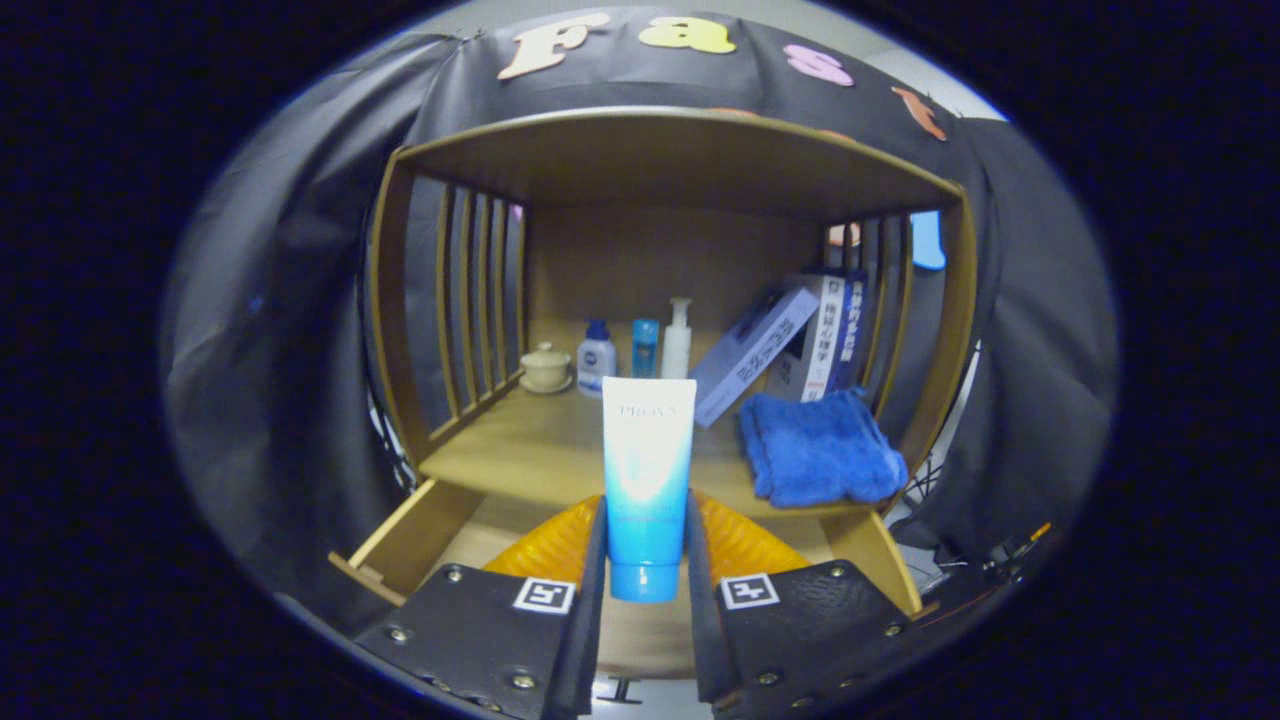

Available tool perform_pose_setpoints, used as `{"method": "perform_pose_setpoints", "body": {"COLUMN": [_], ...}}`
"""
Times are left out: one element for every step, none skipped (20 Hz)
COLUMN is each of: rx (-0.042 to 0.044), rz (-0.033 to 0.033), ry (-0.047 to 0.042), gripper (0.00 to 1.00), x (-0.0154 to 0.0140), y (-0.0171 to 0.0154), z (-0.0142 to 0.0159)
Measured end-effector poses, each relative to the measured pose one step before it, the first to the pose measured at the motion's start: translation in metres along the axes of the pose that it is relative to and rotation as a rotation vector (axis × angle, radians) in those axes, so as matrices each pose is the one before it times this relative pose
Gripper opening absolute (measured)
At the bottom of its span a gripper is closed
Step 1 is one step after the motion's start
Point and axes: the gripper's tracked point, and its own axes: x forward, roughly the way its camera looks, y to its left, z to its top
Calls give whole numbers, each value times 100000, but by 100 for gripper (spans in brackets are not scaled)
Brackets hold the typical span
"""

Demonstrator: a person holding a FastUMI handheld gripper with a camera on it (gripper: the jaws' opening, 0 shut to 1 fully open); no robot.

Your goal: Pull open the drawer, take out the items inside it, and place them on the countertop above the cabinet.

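Note:
A white and blue tube (647, 470) stands cap down between my two fingers, and my gripper (647, 560) is shut on its lower half. It hangs above the pulled-out wooden drawer (405, 545), in front of the countertop (520, 450) of the cabinet. An orange ribbed dish (745, 545) lies in the drawer just behind the fingers, partly hidden by them and the tube.
On the countertop lies a folded blue towel (818, 448) at the right, with leaning books (790, 345) behind it. At the back stand a small lidded cup (546, 368) and three small bottles (640, 350). Slatted wooden sides (470, 300) and a wooden top (680, 160) enclose the shelf.

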Motion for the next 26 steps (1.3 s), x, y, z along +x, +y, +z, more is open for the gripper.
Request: {"method": "perform_pose_setpoints", "body": {"rx": [1668, 1699, 1667, 304, -850, -1977, -2149, -2259, -1514, -263, 967, 1732, 1521, 623, -614, -2219, -1302, -674, 138, -822, -702, 261, 248, 309, 190, -23], "rz": [-1250, -827, -769, -875, -650, -598, -213, 302, -456, -849, -155, 421, 465, 194, -552, -932, -1057, -336, 100, -47, -620, -226, -12, -612, -1658, -1248], "ry": [-3819, -1828, -649, 170, 390, 414, 110, 416, 1199, 1557, 2517, 2980, 2576, 2390, 1554, 913, 2014, 1702, 1707, 674, -292, -414, 81, 579, 834, -1219], "gripper": [39, 39, 39, 38, 38, 38, 38, 38, 38, 39, 39, 39, 39, 39, 39, 39, 39, 39, 39, 39, 39, 39, 39, 39, 39, 42], "x": [463, 546, 640, 978, 949, 1037, 1065, 1220, 1090, 1056, 1209, 1167, 1112, 1182, 921, 1106, 748, 566, 607, 436, 453, 411, 367, 348, 237, 81], "y": [-460, -206, -16, -88, 148, 244, 371, 560, 439, 293, 470, 623, 566, 304, 176, 118, -18, 398, 502, 215, -7, 16, 44, -79, -293, -213], "z": [1751, 999, 555, 149, -66, -314, -446, -606, -796, -1001, -1030, -1119, -980, -746, -568, -623, -486, -779, -515, -251, 54, 25, -73, -200, -168, 226]}}
